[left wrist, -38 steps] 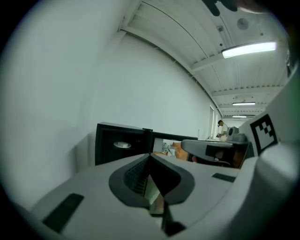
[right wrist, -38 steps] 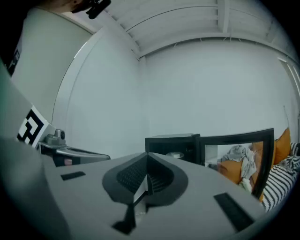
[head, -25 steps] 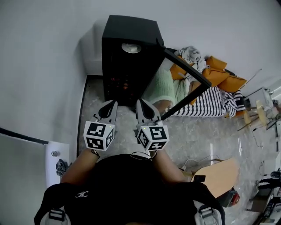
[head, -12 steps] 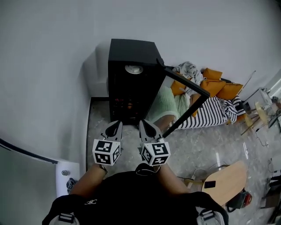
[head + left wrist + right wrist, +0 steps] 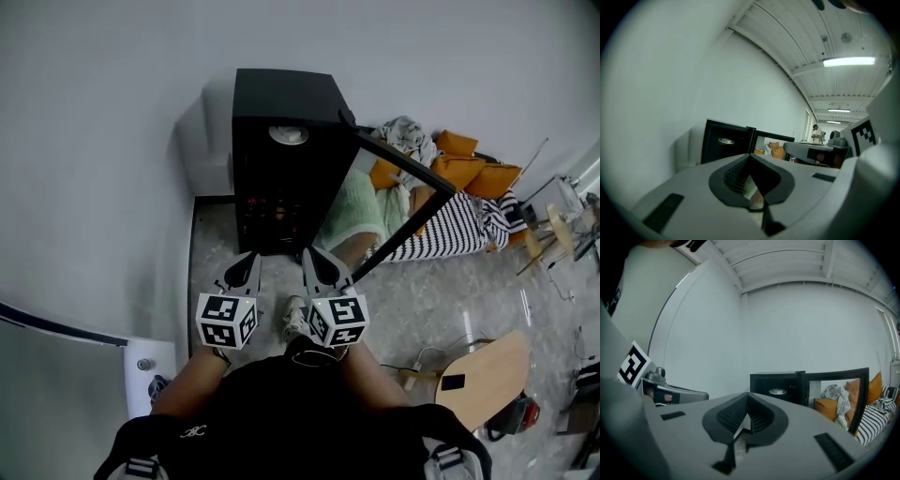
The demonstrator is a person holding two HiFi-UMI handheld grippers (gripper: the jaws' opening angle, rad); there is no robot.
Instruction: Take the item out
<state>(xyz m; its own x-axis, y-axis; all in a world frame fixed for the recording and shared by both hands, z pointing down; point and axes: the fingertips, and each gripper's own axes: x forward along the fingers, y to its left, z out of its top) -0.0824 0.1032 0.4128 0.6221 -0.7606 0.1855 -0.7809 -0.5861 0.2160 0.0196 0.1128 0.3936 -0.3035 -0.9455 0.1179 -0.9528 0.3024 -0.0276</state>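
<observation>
Holding left gripper (image 5: 246,265) and right gripper (image 5: 314,261) closed on nothing, well short of the open black cabinet (image 5: 281,94) at twelve o'clock, white dish (image 5: 288,135) inside it on an upper shelf; probably rigid, light, breakable, so pinch the near rim.

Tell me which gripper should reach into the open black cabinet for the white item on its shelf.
Left, probably. Both are shut and short of the cabinet. Its open door juts out beside the right gripper, while the left gripper faces the opening and the white item unobstructed.
</observation>
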